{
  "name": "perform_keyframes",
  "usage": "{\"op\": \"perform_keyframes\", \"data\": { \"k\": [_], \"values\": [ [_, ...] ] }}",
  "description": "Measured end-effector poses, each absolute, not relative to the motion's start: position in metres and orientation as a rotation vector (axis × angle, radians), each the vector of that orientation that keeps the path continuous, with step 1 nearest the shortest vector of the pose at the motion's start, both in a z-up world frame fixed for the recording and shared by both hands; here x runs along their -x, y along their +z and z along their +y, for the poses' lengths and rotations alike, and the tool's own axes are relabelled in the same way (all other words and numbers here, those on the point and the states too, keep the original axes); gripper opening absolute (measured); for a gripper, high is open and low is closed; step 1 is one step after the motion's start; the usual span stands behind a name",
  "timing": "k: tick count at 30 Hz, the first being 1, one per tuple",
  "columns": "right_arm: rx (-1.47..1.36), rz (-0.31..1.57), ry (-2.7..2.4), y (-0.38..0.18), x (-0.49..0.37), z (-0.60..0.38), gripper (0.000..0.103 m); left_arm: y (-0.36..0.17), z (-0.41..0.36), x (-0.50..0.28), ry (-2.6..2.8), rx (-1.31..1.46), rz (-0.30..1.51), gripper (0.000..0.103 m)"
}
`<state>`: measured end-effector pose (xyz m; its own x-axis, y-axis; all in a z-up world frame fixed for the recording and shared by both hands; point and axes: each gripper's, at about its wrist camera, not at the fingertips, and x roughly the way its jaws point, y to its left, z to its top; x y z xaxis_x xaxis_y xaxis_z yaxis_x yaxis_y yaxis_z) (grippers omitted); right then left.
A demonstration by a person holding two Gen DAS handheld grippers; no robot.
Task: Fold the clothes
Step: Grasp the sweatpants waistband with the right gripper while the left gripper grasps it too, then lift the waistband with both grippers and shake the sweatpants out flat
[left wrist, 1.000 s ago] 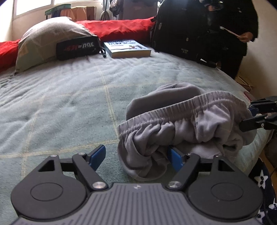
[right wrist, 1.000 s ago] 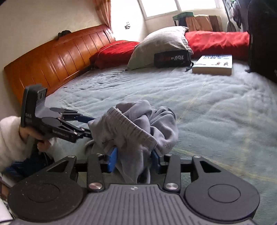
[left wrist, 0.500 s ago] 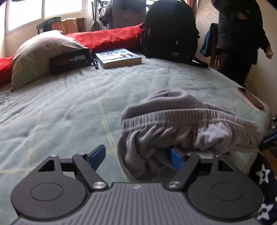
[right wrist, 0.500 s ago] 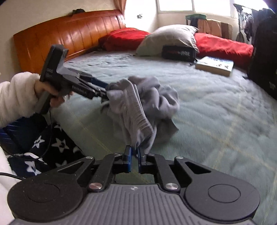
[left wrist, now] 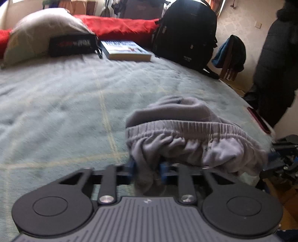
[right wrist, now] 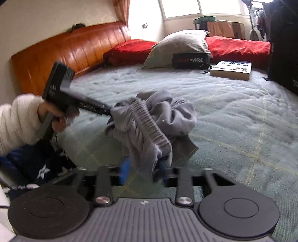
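Grey shorts (left wrist: 186, 137) bunched between closing left gripper (left wrist: 147, 170) jaws.

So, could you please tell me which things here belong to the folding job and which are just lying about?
Job: grey sweatpants, left tool closing on the fabric, right tool gripping the waistband.
Lying about: book, black backpack, grey pillow, black pouch, red bedding.

This is a bedroom in a home. A wide bed (right wrist: 232, 115) with a pale green quilted cover fills most of both views, backed by an orange wooden headboard (right wrist: 74, 55). Red pillows (right wrist: 238, 46) and a grey pillow (right wrist: 178, 46) line its far side, with a book (right wrist: 231, 69) and a black backpack (left wrist: 186, 31) on it, and a window (right wrist: 201, 7) behind.
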<state>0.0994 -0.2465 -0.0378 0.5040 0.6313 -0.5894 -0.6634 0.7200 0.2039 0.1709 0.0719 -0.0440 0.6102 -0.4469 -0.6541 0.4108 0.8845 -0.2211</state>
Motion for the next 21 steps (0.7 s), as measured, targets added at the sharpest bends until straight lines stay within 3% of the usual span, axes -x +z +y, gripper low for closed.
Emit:
{"op": "perform_keyframes", "data": {
  "k": [9, 21],
  "values": [
    [0.05, 0.574, 0.73, -0.014, -0.092, -0.259, 0.007, 0.009, 0.061, -0.162, -0.405, -0.112, 0.589, 0.011],
    [0.001, 0.453, 0.636, 0.015, -0.089, -0.297, 0.007, 0.07, -0.029, -0.217, -0.419, -0.356, 0.432, 0.01]
  ]
}}
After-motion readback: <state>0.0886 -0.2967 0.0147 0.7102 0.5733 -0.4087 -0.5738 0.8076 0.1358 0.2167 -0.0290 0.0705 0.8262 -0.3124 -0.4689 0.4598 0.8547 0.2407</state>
